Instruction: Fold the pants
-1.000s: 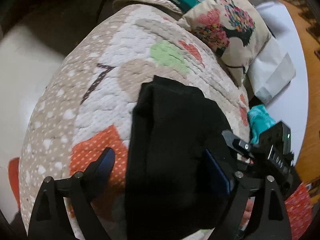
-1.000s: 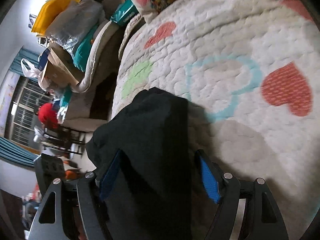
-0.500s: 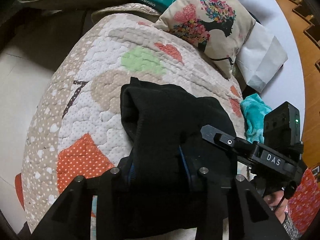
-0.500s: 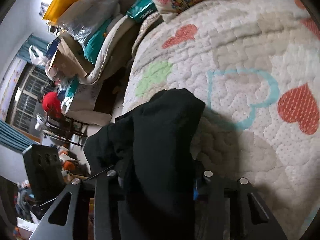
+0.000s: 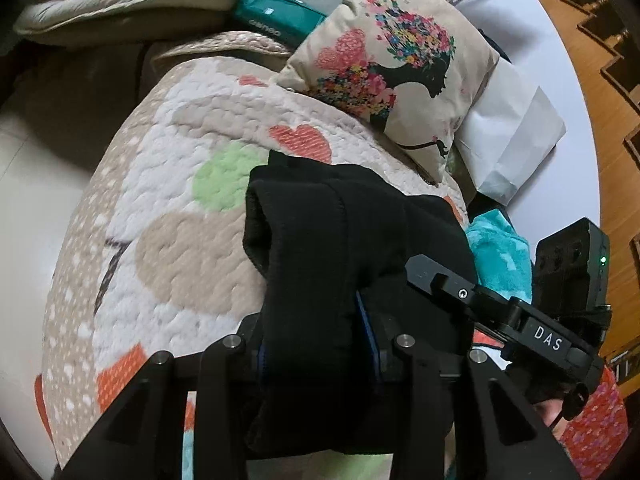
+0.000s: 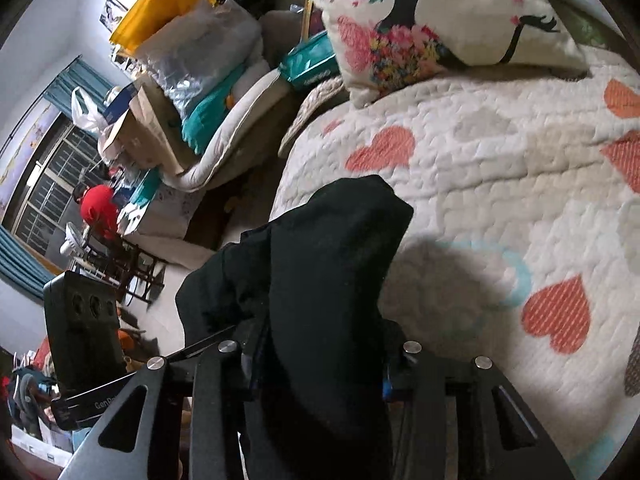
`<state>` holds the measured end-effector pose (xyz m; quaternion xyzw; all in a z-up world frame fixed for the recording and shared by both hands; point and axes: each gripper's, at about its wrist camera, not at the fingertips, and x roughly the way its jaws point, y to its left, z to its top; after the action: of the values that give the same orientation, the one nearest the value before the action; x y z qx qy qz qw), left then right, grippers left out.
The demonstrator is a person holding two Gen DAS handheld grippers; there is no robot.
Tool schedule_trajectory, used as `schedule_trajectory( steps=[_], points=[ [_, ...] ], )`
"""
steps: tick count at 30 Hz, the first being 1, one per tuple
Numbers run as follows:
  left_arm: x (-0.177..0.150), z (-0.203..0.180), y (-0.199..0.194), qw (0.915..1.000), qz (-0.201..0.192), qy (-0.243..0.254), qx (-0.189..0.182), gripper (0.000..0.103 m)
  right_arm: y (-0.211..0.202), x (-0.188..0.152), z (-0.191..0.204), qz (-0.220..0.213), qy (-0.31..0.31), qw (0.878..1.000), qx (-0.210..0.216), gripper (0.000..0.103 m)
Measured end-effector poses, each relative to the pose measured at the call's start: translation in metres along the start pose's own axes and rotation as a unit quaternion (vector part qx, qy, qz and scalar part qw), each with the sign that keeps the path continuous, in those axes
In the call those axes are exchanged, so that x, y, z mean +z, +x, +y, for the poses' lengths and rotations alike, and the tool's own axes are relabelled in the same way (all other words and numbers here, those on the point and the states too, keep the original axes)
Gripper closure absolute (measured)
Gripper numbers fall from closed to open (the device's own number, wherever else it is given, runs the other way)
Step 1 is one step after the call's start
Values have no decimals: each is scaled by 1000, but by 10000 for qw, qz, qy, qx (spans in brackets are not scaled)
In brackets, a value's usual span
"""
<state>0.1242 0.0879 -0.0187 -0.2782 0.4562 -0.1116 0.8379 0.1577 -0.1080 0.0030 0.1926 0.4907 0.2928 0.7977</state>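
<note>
I hold the black pants (image 5: 320, 272) bunched and raised above the heart-patterned quilt (image 5: 188, 256) on the bed. My left hand-held gripper (image 5: 318, 344) is clamped on one thick fold of the pants, with little gap between its jaws and cloth filling that gap. My right hand-held gripper (image 6: 320, 364) is clamped the same way on another fold, just beside the left one. Beyond the pants, a floral pillow (image 5: 400, 68) lies on the quilt; a white paper bag (image 5: 512, 136) sits behind the pillow.

right tongs (image 6: 320, 364) clamped on bunched black pants (image 6: 332, 264) above heart-patterned quilt (image 6: 500, 168)
</note>
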Motion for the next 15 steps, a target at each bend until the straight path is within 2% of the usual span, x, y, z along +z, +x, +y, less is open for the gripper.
schedule_trajectory(
  steps=[7,15],
  points=[
    [19,-9,27,9998,111,136,28,68,4,21,-20,-47,125,9998,-158,59],
    [23,-7,54,9995,266,126,136,68,19,33,-38,48,149,9994,-310,59]
  ],
)
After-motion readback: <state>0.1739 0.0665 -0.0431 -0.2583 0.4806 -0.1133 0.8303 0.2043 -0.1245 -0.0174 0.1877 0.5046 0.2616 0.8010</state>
